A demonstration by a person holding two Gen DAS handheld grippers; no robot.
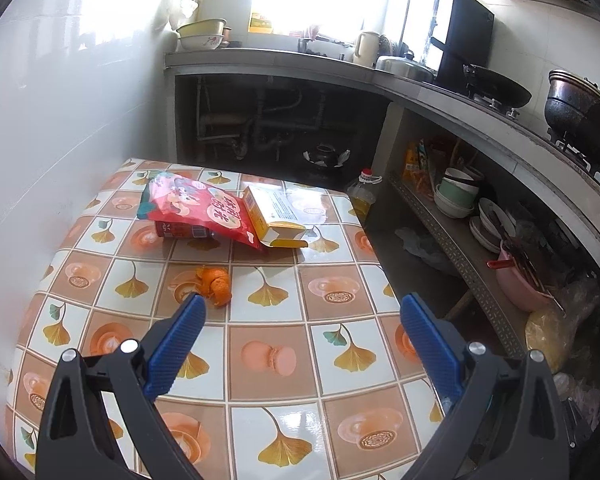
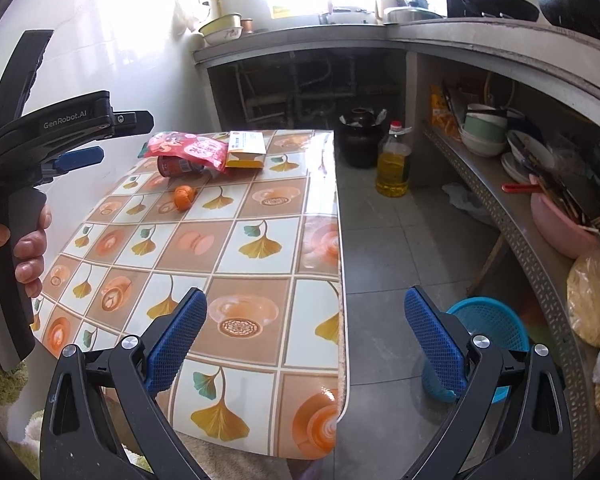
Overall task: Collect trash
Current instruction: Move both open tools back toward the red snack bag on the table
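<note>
Both grippers, left gripper [image 1: 302, 308] and right gripper [image 2: 306, 304], gape empty; orange peel [image 1: 215, 285] looks nearest for a first grasp, blue basket [image 2: 496, 328] presumably receiving.

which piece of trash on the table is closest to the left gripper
The orange peel, lying alone just beyond the open left gripper. The red snack bag, red can and yellow box cluster farther back.

A table [image 1: 260, 360] covered in a glossy tile-pattern cloth carries 4 things: an orange peel [image 1: 216, 285] near its middle and, farther back, a red can [image 1: 182, 230] under a red snack bag [image 1: 198, 204], beside a yellow carton [image 1: 274, 216].
</note>
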